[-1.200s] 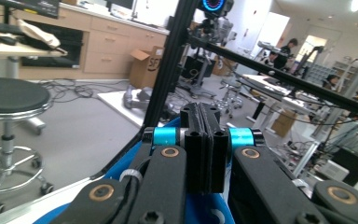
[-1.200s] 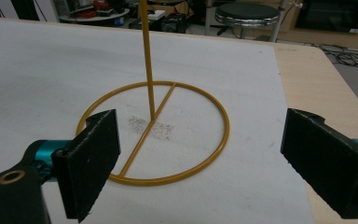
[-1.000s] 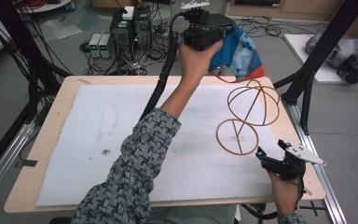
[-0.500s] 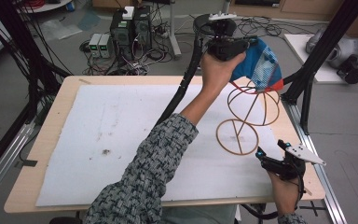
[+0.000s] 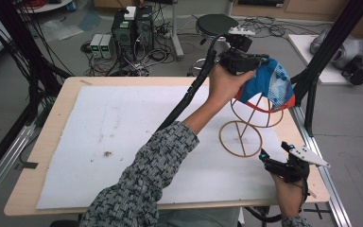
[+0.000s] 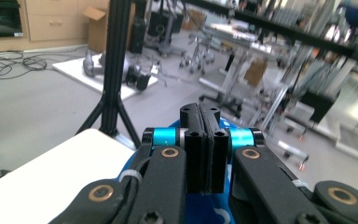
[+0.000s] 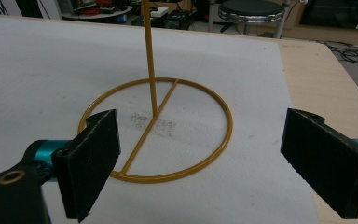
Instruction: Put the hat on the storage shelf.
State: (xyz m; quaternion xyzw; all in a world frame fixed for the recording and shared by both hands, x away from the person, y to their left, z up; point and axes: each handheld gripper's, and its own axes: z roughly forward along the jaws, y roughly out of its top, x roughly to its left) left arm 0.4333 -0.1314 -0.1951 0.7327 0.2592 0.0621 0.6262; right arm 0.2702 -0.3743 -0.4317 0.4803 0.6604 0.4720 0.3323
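The left tongs [image 5: 246,64], pinching the cap [image 5: 269,85], should lower it squarely onto the wire stand [image 5: 246,125] beneath, while the spread right tongs [image 5: 283,163] steady its base ring.

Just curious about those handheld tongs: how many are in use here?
2. The left tongs are raised over the wire stand, shut on a blue cap. The right tongs rest open near the table's front right corner.

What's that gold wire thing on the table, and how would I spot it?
Look at the white mat covering the wooden table, then its right side. There stands the gold wire stand: a flat ring base, a thin upright rod, round hoops on top. A blue, red-edged cap held by the left gripper sits over its top.
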